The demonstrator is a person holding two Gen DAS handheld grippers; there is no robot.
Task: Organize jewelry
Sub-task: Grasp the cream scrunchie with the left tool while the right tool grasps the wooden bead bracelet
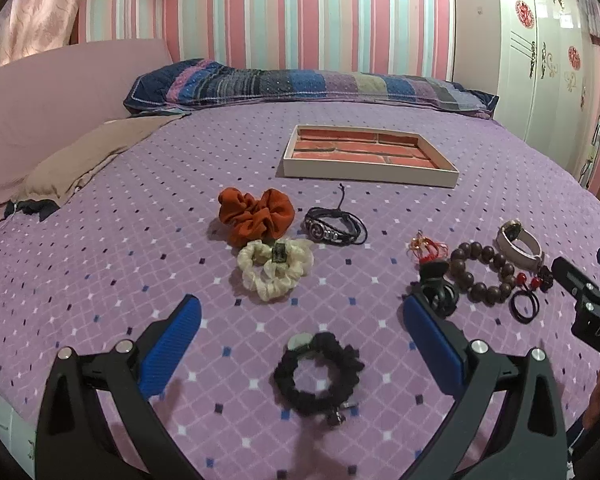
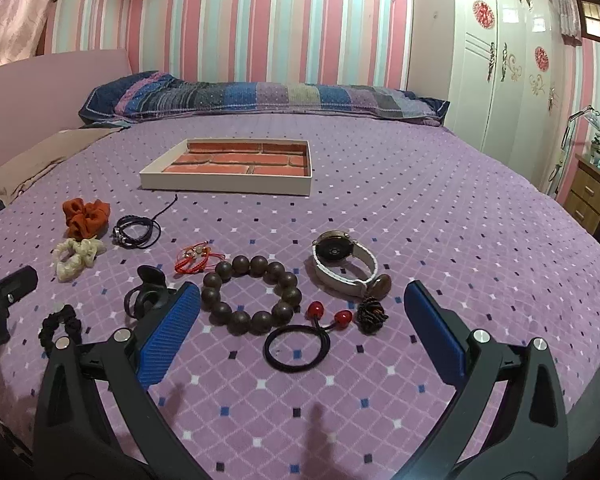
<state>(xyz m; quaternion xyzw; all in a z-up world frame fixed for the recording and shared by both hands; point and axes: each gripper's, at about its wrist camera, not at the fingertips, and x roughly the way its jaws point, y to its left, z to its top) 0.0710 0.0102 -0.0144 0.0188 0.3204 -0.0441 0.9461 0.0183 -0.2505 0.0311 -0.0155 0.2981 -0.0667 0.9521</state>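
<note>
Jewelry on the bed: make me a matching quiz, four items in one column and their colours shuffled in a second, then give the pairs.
Items:
1. wooden bead bracelet
2. watch strap
3. scrunchie nearest the tray
4. scrunchie between the left gripper jaws

Colours:
A. black
B. white
C. dark brown
D. rust orange

Pairs: 1-C, 2-B, 3-D, 4-A

Purple diamond-dotted bedspread [image 2: 420, 216]; rust scrunchie [image 1: 256, 216] (cream scrunchie [image 1: 274, 270], perhaps satin).
</note>
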